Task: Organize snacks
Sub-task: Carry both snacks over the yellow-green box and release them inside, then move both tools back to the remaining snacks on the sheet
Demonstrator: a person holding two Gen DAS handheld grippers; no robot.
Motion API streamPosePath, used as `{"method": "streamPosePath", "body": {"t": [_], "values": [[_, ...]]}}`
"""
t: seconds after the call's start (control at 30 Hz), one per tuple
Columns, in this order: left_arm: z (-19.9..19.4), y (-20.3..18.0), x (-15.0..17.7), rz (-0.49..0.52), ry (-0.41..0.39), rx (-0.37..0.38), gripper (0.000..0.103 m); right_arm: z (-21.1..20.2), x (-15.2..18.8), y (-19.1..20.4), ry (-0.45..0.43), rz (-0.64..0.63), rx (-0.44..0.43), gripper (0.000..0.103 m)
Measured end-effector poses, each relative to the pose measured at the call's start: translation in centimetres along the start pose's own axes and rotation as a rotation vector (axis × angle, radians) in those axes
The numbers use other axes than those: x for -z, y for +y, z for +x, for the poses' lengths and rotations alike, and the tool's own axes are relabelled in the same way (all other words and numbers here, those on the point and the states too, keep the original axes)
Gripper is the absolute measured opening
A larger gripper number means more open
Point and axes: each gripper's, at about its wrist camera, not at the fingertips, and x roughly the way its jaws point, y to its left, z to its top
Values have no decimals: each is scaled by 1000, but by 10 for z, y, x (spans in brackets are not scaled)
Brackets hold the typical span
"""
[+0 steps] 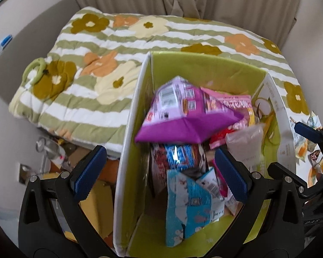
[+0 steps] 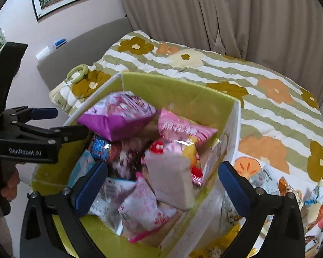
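A green-lined fabric bin [image 1: 204, 68] [image 2: 178, 90] stands on the bed, filled with snack packets. A purple bag [image 1: 182, 116] [image 2: 118, 118] lies on top, blurred. Beside it are a pink packet [image 2: 182, 126], a white packet [image 2: 170, 180] and a light blue packet [image 1: 189, 206]. My left gripper [image 1: 159, 172] is open and empty above the bin's left wall; it also shows in the right wrist view [image 2: 60, 120]. My right gripper [image 2: 163, 187] is open and empty over the bin's right side; its fingers [image 1: 307, 133] show at the right edge of the left wrist view.
The bin sits on a flowered, striped quilt [image 1: 92, 68] [image 2: 258, 99]. Several loose snack packets [image 2: 311, 200] lie on the quilt right of the bin. A green ring [image 1: 35, 68] lies on the quilt's left. Curtains hang behind. Cluttered boxes [image 1: 97, 193] lie on the floor left of the bin.
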Motion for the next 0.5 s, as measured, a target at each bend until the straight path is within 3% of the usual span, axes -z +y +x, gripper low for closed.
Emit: {"method": "streamPosePath", "body": {"t": [0.2,0.5], "values": [[-12,2,10,-10,-7,16,100,-13,6,4,-17,9,19,103],[-62,-1,12,27,-105,30,100,-51,0,22,-91,23,56,103]]}}
